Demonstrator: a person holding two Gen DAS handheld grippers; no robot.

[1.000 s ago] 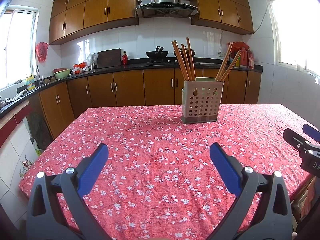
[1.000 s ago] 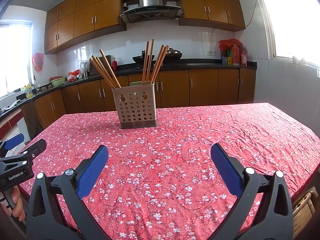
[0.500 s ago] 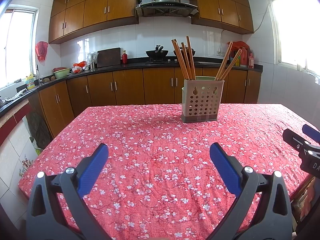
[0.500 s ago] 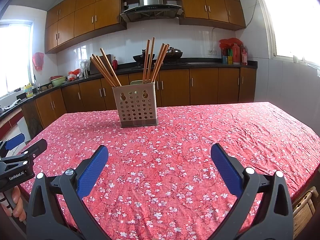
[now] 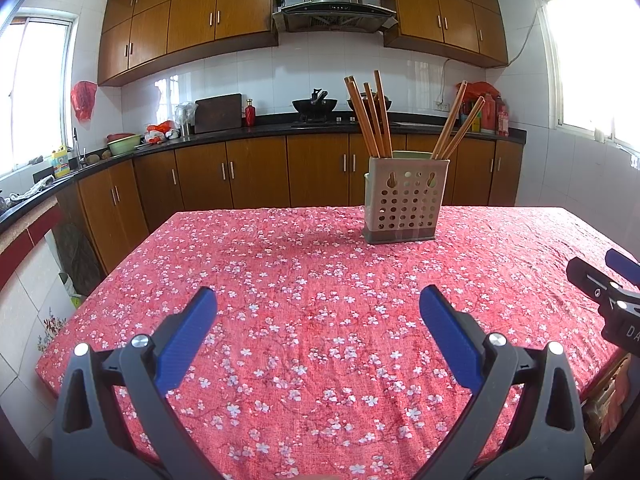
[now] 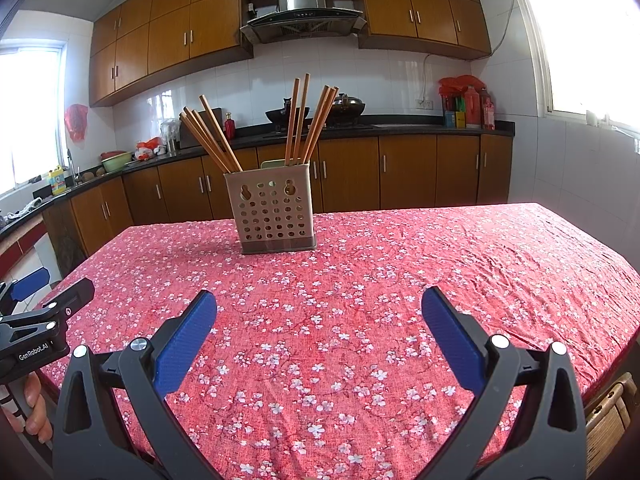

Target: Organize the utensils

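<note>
On tablecloth [image 5: 320,320], holder [image 5: 405,200] slightly nearer.

In the right wrist view, the white lettering "GenRobot.AI" is printed on the black body of the left gripper [image 6: 30,292], low at the left edge of the frame, left of the utensil holder [image 6: 274,210]. In the left wrist view, the white letters "DA", cut off by the frame edge, are seen on the right gripper [image 5: 612,276]. Bottle labels on the counter [image 6: 400,130] cannot be read.
</note>
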